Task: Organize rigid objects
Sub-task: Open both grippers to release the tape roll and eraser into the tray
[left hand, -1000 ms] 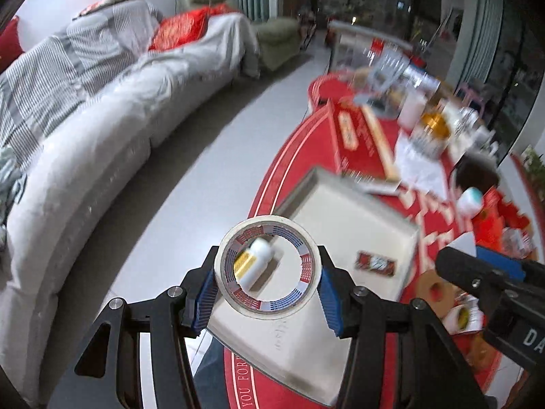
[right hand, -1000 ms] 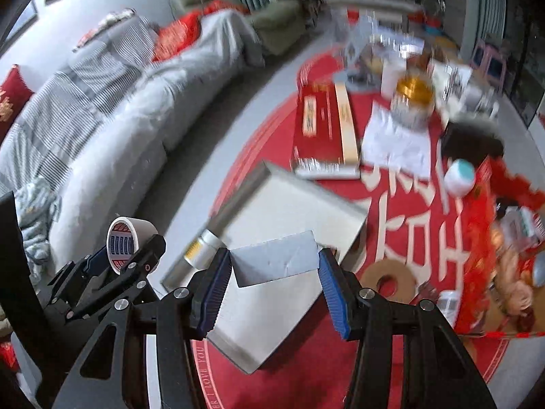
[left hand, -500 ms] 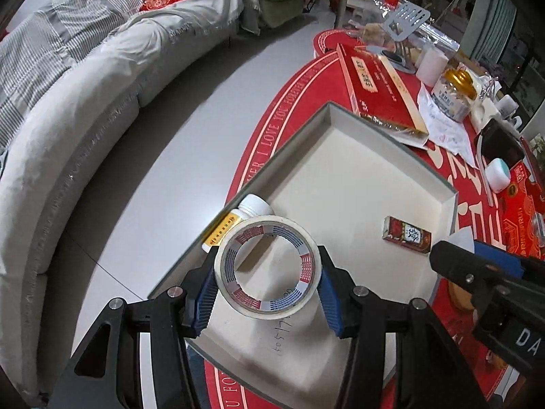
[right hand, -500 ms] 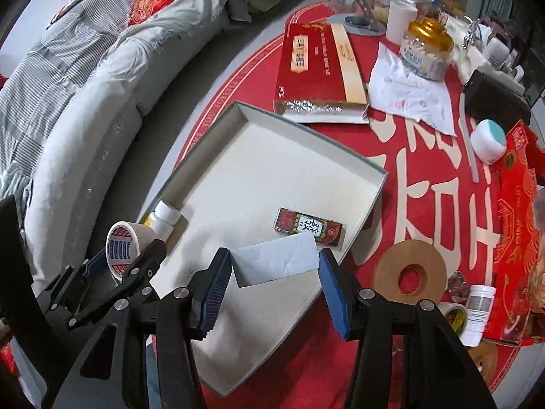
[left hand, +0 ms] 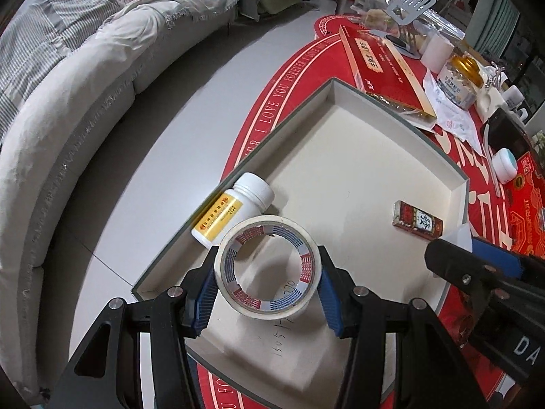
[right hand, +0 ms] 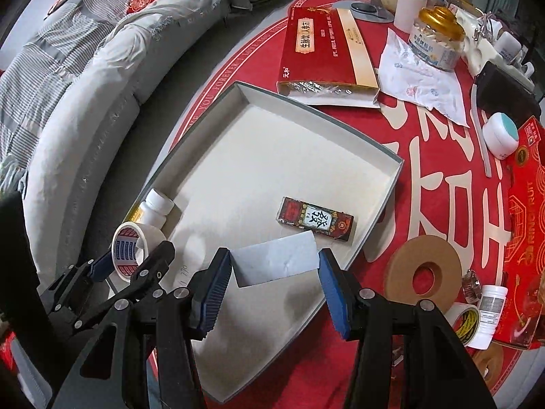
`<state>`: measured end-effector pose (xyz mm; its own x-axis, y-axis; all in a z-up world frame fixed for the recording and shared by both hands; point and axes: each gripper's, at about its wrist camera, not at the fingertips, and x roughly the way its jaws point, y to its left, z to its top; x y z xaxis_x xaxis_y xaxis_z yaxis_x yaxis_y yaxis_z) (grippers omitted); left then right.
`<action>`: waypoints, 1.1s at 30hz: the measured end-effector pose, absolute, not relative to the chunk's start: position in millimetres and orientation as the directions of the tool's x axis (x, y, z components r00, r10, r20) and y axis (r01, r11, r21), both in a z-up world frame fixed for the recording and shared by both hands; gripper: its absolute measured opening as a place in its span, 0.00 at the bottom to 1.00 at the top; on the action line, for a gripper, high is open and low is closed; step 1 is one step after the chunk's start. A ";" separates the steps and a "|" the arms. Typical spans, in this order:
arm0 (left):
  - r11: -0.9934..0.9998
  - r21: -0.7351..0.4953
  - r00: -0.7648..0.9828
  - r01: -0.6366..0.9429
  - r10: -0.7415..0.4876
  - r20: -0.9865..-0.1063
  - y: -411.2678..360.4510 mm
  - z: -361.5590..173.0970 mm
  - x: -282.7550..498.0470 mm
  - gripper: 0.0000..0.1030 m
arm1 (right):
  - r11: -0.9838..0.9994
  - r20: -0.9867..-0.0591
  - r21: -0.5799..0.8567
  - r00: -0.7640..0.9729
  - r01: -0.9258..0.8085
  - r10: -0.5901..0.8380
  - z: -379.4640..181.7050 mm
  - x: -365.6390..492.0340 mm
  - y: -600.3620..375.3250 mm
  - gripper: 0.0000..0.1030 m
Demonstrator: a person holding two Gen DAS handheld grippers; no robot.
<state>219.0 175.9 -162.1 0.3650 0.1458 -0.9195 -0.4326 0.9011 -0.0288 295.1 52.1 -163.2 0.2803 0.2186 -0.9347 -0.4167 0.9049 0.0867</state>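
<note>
My left gripper (left hand: 269, 284) is shut on a roll of white tape (left hand: 269, 267) with a red and blue core, held just above the near left part of a shallow cream tray (left hand: 391, 102). My right gripper (right hand: 275, 274) is shut on a small pale grey box (right hand: 276, 264) over the tray's (right hand: 306, 109) near edge. Inside the tray lie a white pill bottle (left hand: 235, 209) with a yellow label against the left wall and a small dark patterned box (right hand: 315, 223) near the right wall. The left gripper and its tape (right hand: 131, 250) show at the left of the right wrist view.
The tray sits on a round red table (right hand: 425, 156). Around it lie a long red and gold box (right hand: 323, 47), a gold-lidded jar (right hand: 436, 37), a white cream pot (right hand: 500, 134), a brown tape ring (right hand: 425, 272), a small white bottle (right hand: 490, 310) and a red fruit box (right hand: 524, 225). A grey sofa (left hand: 68, 102) stands at the left.
Both grippers have come down toward the tray with their loads still held; the tray and its contents look larger. In the last half second they have barely moved.
</note>
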 end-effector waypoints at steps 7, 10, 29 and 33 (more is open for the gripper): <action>0.907 -0.024 0.358 -0.421 0.142 -0.923 174.2 -166.2 220.9 0.55 | 0.909 -0.940 0.084 0.271 -0.408 0.208 -169.4 296.2 49.6 0.52; 0.907 -0.020 0.355 -0.420 0.143 -0.924 174.7 -167.3 220.8 0.55 | 0.910 -0.941 0.082 0.270 -0.406 0.206 -171.1 296.5 48.8 0.52; 0.888 -0.003 0.290 -0.460 0.147 -0.946 175.6 -186.2 223.4 0.77 | 0.914 -0.955 0.080 0.233 -0.398 0.185 -185.6 299.6 52.7 0.81; 0.883 -0.001 0.265 -0.469 0.140 -0.954 177.4 -187.7 224.2 0.80 | 0.915 -0.942 0.094 0.262 -0.392 0.209 -180.7 298.4 48.0 0.92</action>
<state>224.2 177.4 -187.7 0.2652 0.1404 -0.9539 -0.4694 0.8830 -0.0005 298.4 48.0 -180.7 0.2623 0.2094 -0.9420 -0.3917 0.9153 0.0944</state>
